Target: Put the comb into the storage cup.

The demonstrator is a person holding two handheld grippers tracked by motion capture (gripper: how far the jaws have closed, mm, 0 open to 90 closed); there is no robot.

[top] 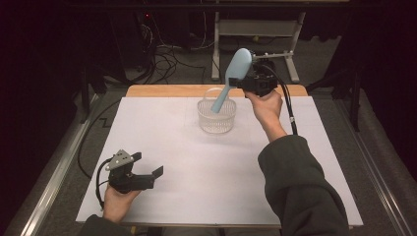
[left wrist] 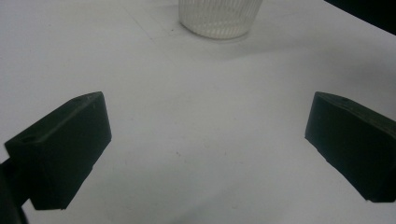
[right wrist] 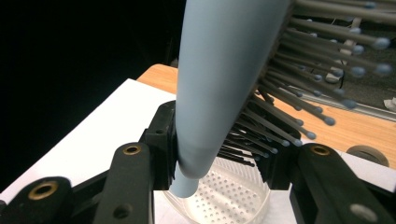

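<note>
The pale blue hairbrush (top: 232,78) hangs in the air at the far side of the table, tilted, with its broad bristled head up and to the far right and its handle running down and to the near left. The tip of the handle points into the mouth of the clear plastic basket (top: 216,118), which stands on the white mat (top: 187,162) at the far middle. In the right gripper view the handle (right wrist: 212,93) passes straight between the two black jaws, its end hanging just over the perforated floor of the basket (right wrist: 233,196); whether it touches the basket's rim I cannot tell.

The right gripper (top: 251,81) is clamped on the hairbrush near where handle meets head, jaws pressed on either side with the bristles (right wrist: 299,93) splaying out to one side. So the long axis of the hairbrush already lines up with the basket's opening, and a lowering along that slanted line looks like what would seat it inside; too steep a tilt could catch the head on the bail or rim.

The left gripper (top: 147,177) rests low at the near left of the mat, well apart from the basket, its jaws spread wide with nothing between them. The right hand (top: 268,110) is far nearer to the work.
</note>
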